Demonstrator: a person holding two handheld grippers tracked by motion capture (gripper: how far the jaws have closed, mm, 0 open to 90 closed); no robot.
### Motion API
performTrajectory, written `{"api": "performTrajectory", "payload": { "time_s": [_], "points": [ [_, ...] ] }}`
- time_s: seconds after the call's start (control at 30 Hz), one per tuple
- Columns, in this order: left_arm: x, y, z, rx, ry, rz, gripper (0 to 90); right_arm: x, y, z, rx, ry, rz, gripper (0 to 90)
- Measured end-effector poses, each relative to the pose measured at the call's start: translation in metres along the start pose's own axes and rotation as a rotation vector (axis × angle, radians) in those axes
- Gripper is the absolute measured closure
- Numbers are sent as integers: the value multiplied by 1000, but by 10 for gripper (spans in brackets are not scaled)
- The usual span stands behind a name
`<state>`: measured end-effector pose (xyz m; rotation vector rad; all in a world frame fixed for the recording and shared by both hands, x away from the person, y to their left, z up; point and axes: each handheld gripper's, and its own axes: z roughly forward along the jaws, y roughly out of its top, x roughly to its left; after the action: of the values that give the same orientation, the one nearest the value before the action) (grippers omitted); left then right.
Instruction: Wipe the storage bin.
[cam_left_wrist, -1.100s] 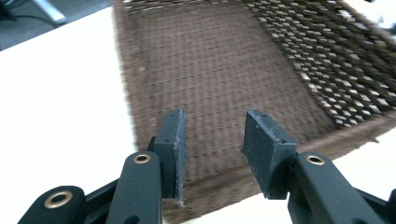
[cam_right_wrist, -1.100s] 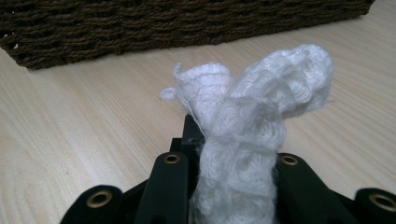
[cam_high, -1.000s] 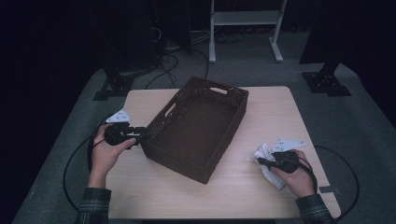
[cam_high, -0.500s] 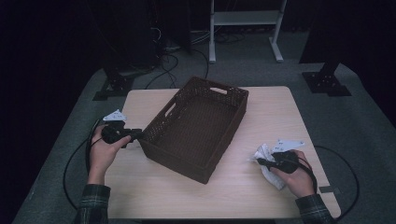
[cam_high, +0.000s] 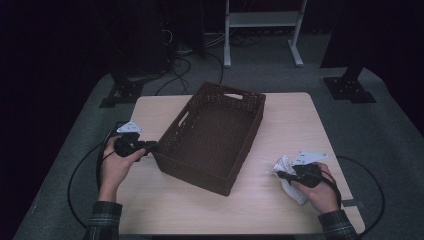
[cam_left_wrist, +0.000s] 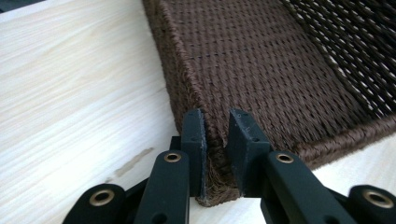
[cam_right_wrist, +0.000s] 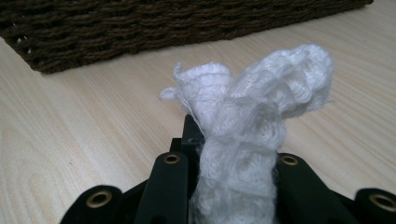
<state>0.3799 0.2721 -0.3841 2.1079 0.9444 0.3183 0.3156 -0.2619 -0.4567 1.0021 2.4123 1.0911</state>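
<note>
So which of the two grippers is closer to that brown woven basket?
The left. The left gripper has its jaws closed on the corner of the basket; the right gripper sits apart on the table to the basket's right, clamping a white cloth.

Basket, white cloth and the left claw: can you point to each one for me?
basket (cam_high: 212, 135), high view, on its woven floor.
white cloth (cam_right_wrist: 261, 112), right gripper view, on the fluffy bunch above the jaws.
left claw (cam_left_wrist: 215, 135), left gripper view, midway between its two black tips, which clamp the basket's corner.
</note>
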Motion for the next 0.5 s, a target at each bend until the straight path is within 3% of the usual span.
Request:
{"api": "performTrajectory", "payload": {
  "time_s": [0.27,0.4,0.5],
  "points": [
    [-25,7,9,8,-56,44,719,0,-2,-2,2,-7,-1,748],
    [-37,8,14,-9,-118,48,697,0,-4,-3,4,-14,3,748],
    [-45,9,17,-15,-142,61,687,0,-5,-4,8,-19,2,748]
  ]
}}
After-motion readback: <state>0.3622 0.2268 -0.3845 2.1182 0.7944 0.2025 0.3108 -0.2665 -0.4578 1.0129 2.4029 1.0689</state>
